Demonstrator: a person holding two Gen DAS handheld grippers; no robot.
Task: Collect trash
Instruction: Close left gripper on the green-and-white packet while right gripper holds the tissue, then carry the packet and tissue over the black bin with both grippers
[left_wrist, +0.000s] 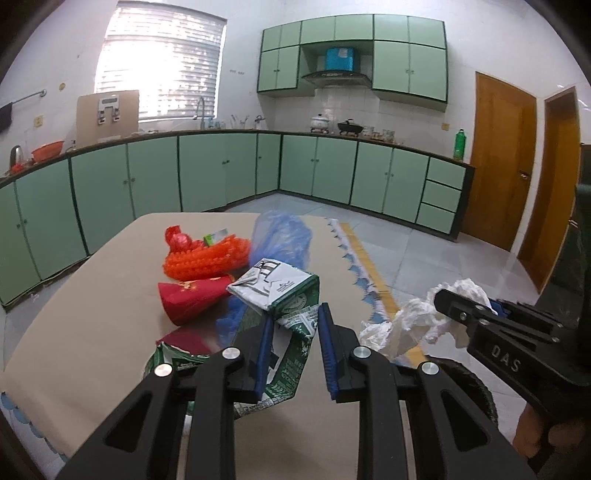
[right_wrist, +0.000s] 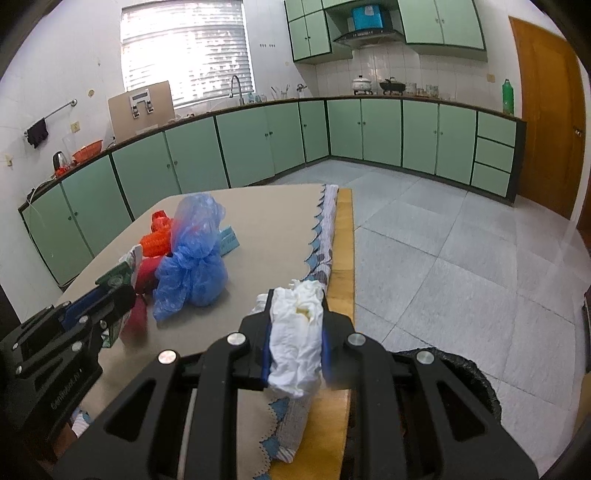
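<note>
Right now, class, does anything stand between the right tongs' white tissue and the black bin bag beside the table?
Nothing visible does. The right tongs grip the crumpled white tissue over the table's edge, and the black bag's rim lies open just to their right, below.
</note>
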